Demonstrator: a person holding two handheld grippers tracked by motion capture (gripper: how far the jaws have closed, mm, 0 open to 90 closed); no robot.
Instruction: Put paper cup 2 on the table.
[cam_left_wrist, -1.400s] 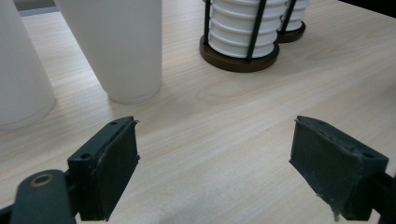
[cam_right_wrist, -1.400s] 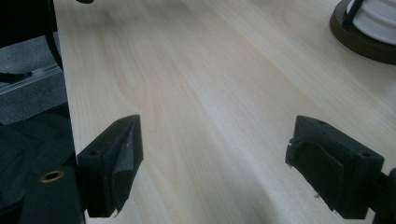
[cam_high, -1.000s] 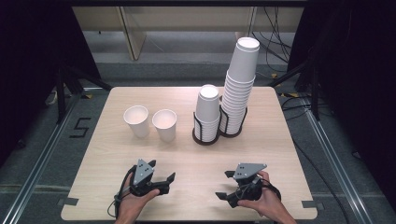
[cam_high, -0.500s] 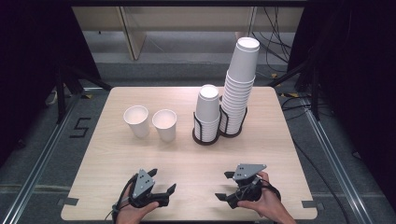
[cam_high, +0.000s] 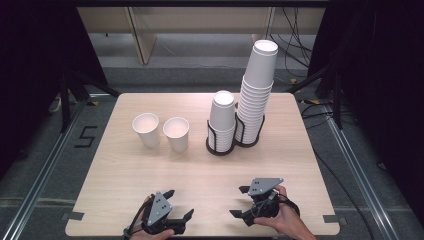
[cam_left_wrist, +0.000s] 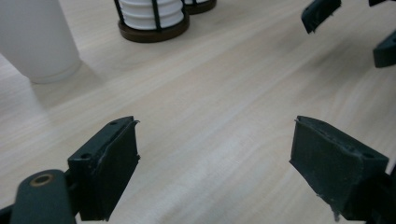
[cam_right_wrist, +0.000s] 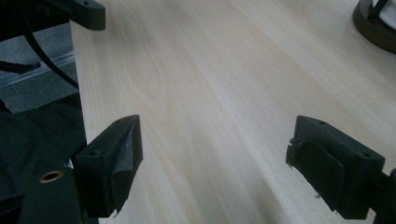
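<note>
Two loose white paper cups (cam_high: 146, 129) (cam_high: 177, 133) stand upright, side by side, on the left half of the wooden table (cam_high: 125, 170). Right of them a short cup stack (cam_high: 222, 120) sits in a black wire holder (cam_high: 220, 149), and a tall cup stack (cam_high: 257, 90) stands in a second holder behind it. My left gripper (cam_high: 179, 203) lies low at the near edge, open, with bare wood between its jaws (cam_left_wrist: 215, 158). My right gripper (cam_high: 239, 201) rests near the front right, also open and empty (cam_right_wrist: 215, 158).
One cup (cam_left_wrist: 37, 42) and a holder base (cam_left_wrist: 152, 21) lie ahead of the left gripper. The table's near edge is just under both hands. Dark floor, cables and black stands surround the table; a wooden shelf stands behind it.
My left hand has slid back toward the near edge of the table, its jaws still wide apart. The right hand and the cups have stayed put.
</note>
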